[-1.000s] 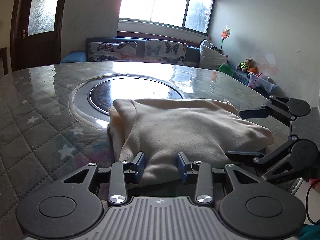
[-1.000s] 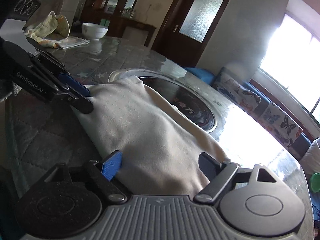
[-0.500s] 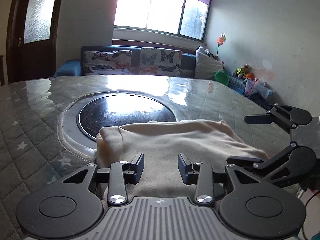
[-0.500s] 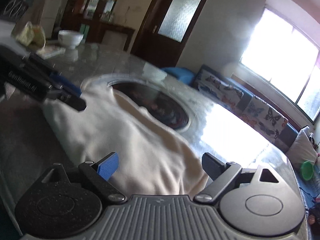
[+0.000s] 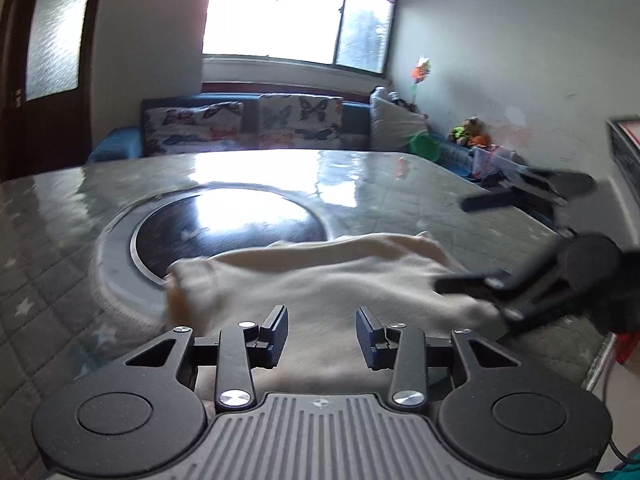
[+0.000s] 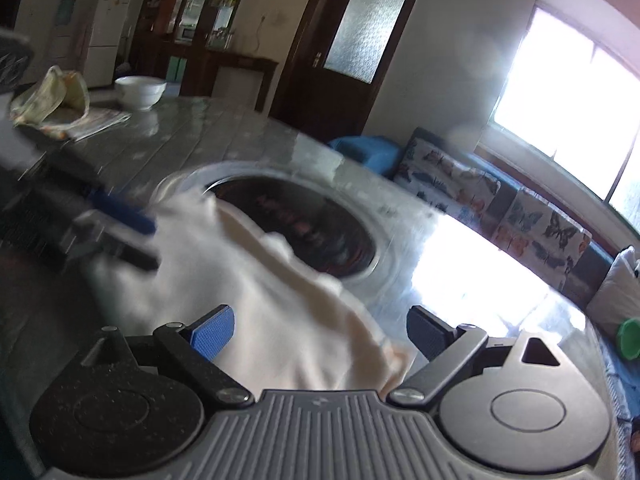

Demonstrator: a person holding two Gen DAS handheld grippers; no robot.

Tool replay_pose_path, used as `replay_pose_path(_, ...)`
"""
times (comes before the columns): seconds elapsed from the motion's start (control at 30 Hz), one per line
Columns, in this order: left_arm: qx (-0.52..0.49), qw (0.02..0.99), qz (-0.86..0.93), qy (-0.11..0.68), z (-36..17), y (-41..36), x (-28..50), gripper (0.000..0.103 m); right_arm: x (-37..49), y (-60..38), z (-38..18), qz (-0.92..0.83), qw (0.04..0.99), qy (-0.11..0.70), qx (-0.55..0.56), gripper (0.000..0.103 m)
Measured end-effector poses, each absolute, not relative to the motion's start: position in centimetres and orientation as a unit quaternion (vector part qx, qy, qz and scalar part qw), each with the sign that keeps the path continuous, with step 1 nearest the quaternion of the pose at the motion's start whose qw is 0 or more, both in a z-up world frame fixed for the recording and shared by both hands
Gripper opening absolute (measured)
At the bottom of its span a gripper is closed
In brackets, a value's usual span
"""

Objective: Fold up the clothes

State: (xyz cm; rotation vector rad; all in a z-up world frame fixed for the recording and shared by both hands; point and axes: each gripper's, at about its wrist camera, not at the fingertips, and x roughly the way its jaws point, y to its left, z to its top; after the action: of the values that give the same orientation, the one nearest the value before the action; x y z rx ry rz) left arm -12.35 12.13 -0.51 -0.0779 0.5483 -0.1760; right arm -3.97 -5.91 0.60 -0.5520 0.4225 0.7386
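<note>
Both my tools, left [image 5: 322, 333] and right [image 6: 320, 332], released above the cream garment [image 5: 320, 280] on the surface [image 5: 400, 184]; a careless regrasp risks dragging folds loose.

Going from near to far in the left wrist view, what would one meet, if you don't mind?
Left gripper → cream garment → round dark inset → table's far edge → butterfly-cushioned sofa → window.

Bright window [image 5: 296, 16] above a blue sofa [image 5: 240, 128] with butterfly cushions [image 5: 192, 128]; white wall [image 5: 500, 60] at right. Dark door [image 6: 352, 40] with frosted pane, cabinet [image 6: 192, 20] and refrigerator [image 6: 106, 36] beyond the glossy desk [image 5: 360, 184].
</note>
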Motion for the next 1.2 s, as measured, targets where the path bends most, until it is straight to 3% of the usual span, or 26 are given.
replay_pose_path(0.43, -0.015, 0.945, -0.150, 0.291, -2.7, 8.9, -11.5, 0.041, 4.0, -0.2, -0.6, 0.360, 0.856, 0.243, -0.280, 0.095)
replay_pose_path(1.2, -0.028, 0.944, -0.152, 0.292, -2.8, 9.1, -11.5, 0.042, 6.4, 3.9, -3.0, 0.364, 0.844, 0.267, -0.289, 0.096)
